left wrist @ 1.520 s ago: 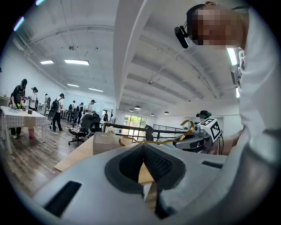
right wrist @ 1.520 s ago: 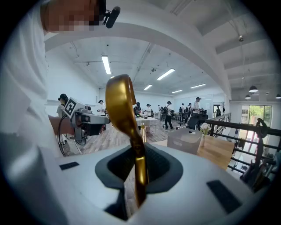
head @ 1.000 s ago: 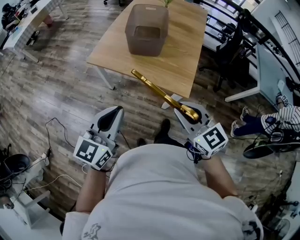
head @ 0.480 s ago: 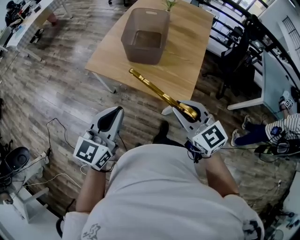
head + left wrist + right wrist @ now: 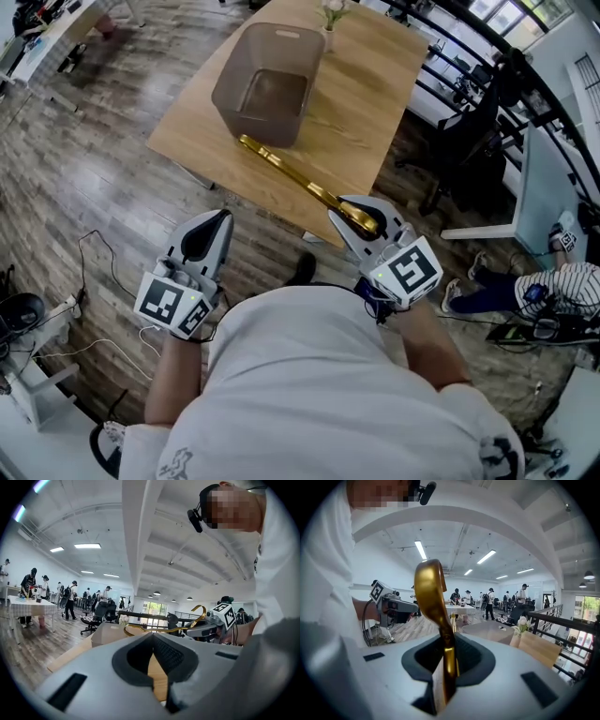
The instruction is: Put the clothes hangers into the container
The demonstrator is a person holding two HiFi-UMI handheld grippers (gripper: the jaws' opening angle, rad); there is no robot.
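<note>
Your right gripper point(image 5: 361, 217) is clamped narrow on the gold metal clothes hanger point(image 5: 286, 173). In the right gripper view its pads press on the hanger's neck, and the hook curls up from the jaws toward the camera. From there the hanger reaches toward the brown translucent plastic container point(image 5: 230, 98), crossing the near edge of the light wooden surface point(image 5: 375, 84). Its far end lies just beside the container's near wall; whether it touches the wall cannot be told.

Your left gripper point(image 5: 208, 234) has its jaws together with nothing between them. It hangs over the grey-brown plank floor point(image 5: 94, 178), on your side of the container and off the surface's near edge, well apart from the hanger.

The container stands upright, its mouth open upward, close to the surface's left edge. Its inside looks bare. To the container's right is a broad bare stretch of surface. Behind the container, near the far edge, stands a small vase with a pale flower point(image 5: 330, 19).

On the floor to the container's near left, a thin dark cable point(image 5: 89, 253) loops. Beyond the surface's right edge, away from the container, a black office chair point(image 5: 478, 141) stands close. Farther that way a person in a striped sleeve point(image 5: 572, 281) is seated.
</note>
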